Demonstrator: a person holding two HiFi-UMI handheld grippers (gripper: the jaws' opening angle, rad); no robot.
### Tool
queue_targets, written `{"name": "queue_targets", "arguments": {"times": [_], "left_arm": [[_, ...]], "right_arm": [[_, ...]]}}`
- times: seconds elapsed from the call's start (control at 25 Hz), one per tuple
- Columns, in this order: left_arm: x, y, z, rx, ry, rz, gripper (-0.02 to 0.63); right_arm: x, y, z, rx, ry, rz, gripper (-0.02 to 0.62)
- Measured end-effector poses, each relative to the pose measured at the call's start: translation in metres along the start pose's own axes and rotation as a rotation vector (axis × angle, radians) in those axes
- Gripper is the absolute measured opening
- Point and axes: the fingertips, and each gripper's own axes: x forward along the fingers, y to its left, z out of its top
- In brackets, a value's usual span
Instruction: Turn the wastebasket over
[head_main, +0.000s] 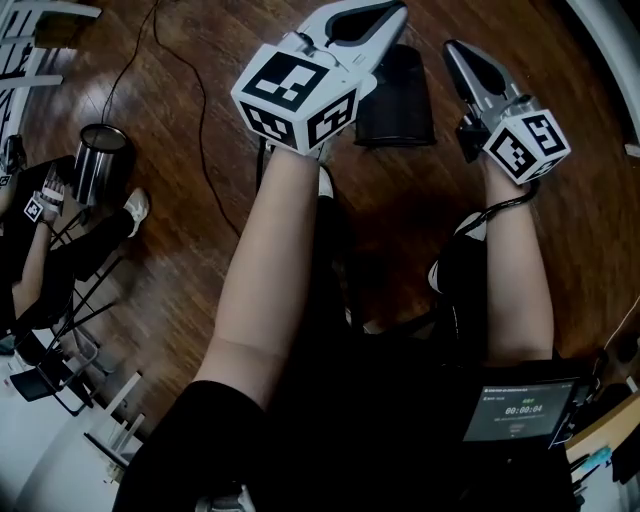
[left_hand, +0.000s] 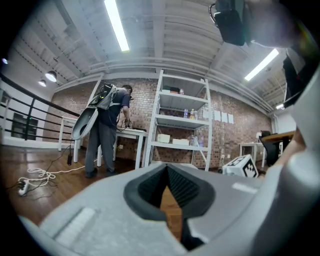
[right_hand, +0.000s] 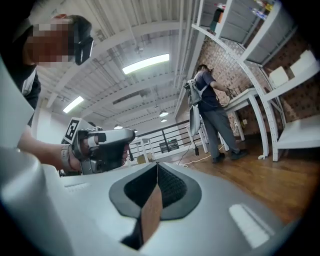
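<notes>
Approaching step, I'd say: left gripper (head_main: 380, 12) and right gripper (head_main: 452, 48) both clenched empty, bin (head_main: 398, 100) below, between their jaws; next move needs jaws opened onto its rim.

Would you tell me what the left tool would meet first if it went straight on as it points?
The left tool points level, and its way looks free nearby; first in line seems to be the white shelf rack, though depth is unclear. The wastebasket sits lower.

The left hand-held gripper (head_main: 385, 15) partly hides the dark wastebasket (head_main: 400, 100).
</notes>
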Motion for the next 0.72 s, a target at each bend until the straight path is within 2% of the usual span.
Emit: {"name": "queue_targets", "arguments": {"times": [0.12,0.24,0.32,0.44,0.52,0.6,0.72], "left_arm": [[-0.007,0.008,-0.006,-0.015,-0.005,0.005,0.003],[-0.008,0.014,-0.004,-0.033,-0.016,0.008,0.003],[-0.006,0.014,0.002,-0.044,-0.025,0.006,0.003],[0.0,0.004,0.01,-0.049,-0.035,-0.008,0.003],[0.003,-0.001,0.015,-0.047,-0.04,-0.013,0.003],[0.006,-0.005,0.02,-0.05,-0.048,-0.015,0.003],[0.009,-0.009,0.026,-0.057,-0.056,-0.022,0.003]], "right_arm": [[0.007,-0.007,-0.02,0.156,-0.073,-0.025,0.011],[0.009,-0.015,-0.033,0.346,-0.201,-0.018,0.011],[0.0,-0.03,-0.045,0.528,-0.298,-0.034,0.011],[-0.025,-0.06,-0.077,0.883,-0.483,-0.075,0.012],[-0.041,-0.075,-0.098,1.058,-0.597,-0.122,0.012],[-0.055,-0.083,-0.12,1.13,-0.638,-0.18,0.012],[-0.07,-0.083,-0.144,1.144,-0.629,-0.232,0.012]]}}
